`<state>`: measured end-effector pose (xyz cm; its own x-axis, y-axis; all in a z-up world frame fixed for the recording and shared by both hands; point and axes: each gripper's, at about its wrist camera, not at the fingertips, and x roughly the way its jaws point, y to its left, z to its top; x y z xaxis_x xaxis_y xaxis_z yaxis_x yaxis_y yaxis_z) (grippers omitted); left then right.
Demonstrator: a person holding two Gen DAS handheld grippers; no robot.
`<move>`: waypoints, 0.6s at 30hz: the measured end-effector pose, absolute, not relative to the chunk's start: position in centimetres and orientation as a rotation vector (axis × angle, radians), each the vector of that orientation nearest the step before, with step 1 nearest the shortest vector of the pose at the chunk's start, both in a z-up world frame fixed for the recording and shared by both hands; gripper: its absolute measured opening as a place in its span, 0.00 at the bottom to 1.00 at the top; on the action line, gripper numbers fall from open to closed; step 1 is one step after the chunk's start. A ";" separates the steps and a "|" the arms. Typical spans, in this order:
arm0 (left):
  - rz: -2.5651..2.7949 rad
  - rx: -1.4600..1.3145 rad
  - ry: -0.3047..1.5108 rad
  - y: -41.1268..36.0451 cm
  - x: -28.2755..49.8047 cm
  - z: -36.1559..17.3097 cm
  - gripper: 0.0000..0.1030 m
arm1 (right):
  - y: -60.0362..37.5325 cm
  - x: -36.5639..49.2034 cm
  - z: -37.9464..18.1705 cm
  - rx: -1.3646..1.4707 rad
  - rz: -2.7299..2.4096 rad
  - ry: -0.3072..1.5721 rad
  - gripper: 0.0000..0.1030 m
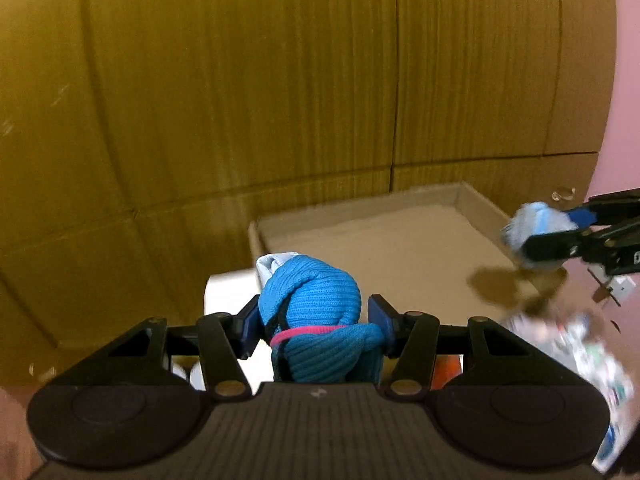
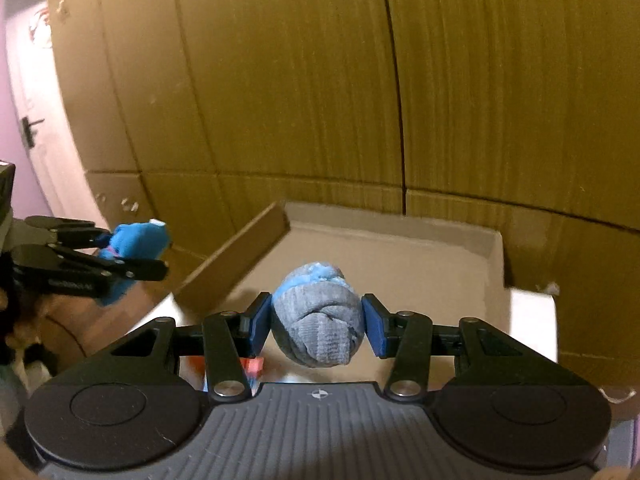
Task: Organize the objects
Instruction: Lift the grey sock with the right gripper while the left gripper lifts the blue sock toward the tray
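My left gripper is shut on a rolled blue sock bundle with a pink stripe, held in the air near the left front corner of an open cardboard box. My right gripper holds a rolled grey and light-blue sock bundle over the same box; its pads stand at the bundle's sides. The right gripper with its bundle also shows at the right of the left wrist view. The left gripper with the blue bundle shows at the left of the right wrist view.
Wooden wardrobe doors stand close behind the box. A white surface lies under the box. A printed packet lies at the lower right. An orange item sits below my right gripper. A white door is at the far left.
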<state>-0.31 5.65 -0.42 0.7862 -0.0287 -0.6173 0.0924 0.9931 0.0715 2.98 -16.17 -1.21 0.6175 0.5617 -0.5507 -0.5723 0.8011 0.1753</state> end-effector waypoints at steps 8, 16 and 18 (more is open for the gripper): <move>-0.075 0.119 0.763 4.8 11.1 -4.0 0.50 | -11.9 13.0 -2.1 0.091 0.613 0.732 0.53; -0.089 0.177 0.852 4.7 16.2 -8.3 0.50 | -7.3 19.6 -5.6 0.125 0.595 0.835 0.53; -0.086 0.189 0.858 4.6 16.7 -8.9 0.50 | -6.5 20.3 -6.7 0.114 0.591 0.856 0.53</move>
<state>16.69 4.56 -8.92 0.6518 0.0010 -0.7584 0.1512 0.9798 0.1312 20.35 -6.45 -6.70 0.5065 0.5331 -0.6777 -0.4442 0.8350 0.3248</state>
